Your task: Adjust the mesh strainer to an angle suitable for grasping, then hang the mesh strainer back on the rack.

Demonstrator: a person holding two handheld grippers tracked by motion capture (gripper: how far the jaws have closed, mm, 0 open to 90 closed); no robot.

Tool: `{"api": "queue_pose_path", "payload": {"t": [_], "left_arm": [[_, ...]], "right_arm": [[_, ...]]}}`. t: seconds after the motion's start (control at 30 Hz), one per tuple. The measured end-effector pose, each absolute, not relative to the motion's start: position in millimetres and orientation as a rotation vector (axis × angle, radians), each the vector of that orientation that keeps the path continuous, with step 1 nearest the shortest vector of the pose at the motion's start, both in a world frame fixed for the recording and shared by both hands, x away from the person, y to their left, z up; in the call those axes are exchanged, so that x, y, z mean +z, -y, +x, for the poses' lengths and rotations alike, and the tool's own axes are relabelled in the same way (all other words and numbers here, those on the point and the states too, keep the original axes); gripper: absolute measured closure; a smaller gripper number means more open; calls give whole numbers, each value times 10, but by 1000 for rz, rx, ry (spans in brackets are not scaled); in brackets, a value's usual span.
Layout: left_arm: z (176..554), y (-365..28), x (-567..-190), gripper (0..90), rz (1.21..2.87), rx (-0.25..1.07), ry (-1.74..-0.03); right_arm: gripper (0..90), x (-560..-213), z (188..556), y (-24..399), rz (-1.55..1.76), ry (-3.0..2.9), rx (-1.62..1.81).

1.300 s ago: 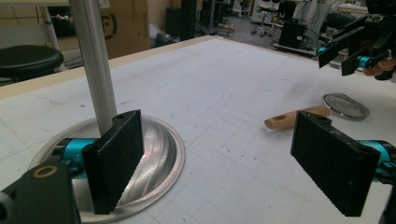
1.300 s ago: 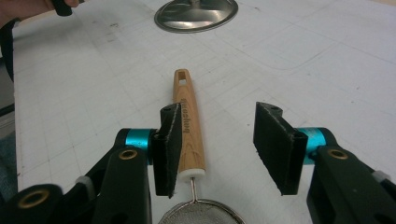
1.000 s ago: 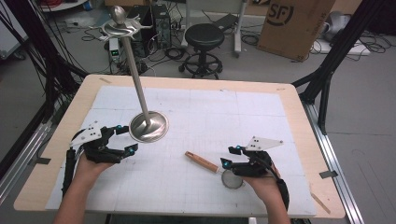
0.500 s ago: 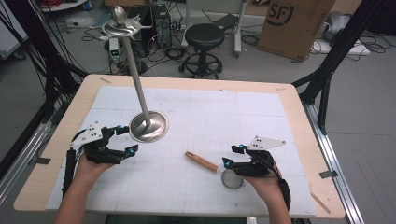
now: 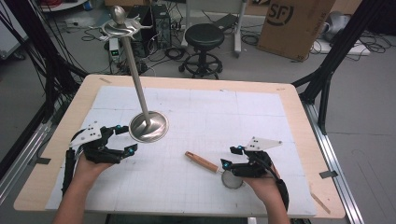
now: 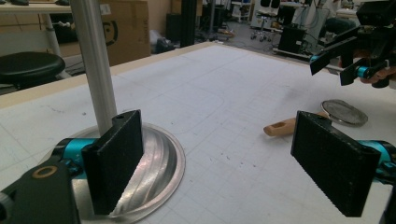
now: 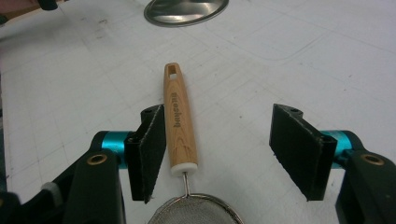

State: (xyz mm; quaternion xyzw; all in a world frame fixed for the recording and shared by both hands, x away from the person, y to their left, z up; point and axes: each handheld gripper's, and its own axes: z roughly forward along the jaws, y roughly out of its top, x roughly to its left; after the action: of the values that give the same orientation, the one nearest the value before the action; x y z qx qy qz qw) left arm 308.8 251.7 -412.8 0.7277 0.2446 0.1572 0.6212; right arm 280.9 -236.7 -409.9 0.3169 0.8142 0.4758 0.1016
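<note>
While the strainer lies flat on the counter, the right gripper stands over it with jaws apart, having just been opening, and nothing is clamped between them. In the right gripper view the wooden handle runs straight away from the gripper, its long axis roughly parallel to the pads, hanging hole at the far end and mesh bowl at the near end, under the gripper body. The handle lies close against the pad on that view's left; whether it touches that pad cannot be told. The other pad stands well apart from it. The handle is therefore off-centre in the opening.

In the high view the right gripper sits just beside the strainer, which points up and to the left toward the hanging stand. The left gripper rests just beside the stand's round base, jaws wide apart and empty; in its own view the left gripper has the base by one pad and the strainer well apart, beyond the other.

Judgement: the right hand is plainly the nearer. A grasp on the handle calls for a small sideways shift to centre it, then closing across its width.
</note>
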Motion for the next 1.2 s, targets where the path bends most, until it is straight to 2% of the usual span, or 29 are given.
{"api": "queue_pose_path", "payload": {"t": [0.9,1.2], "left_arm": [[3058,-2514,-4089,176,1669,372,-557],[3067,-2514,-4095,176,1675,373,-558]], "right_arm": [[352,-4225,2823,2099,899,-2532,1216],[481,-4285,2845,1975,850,-2633,1093]]}}
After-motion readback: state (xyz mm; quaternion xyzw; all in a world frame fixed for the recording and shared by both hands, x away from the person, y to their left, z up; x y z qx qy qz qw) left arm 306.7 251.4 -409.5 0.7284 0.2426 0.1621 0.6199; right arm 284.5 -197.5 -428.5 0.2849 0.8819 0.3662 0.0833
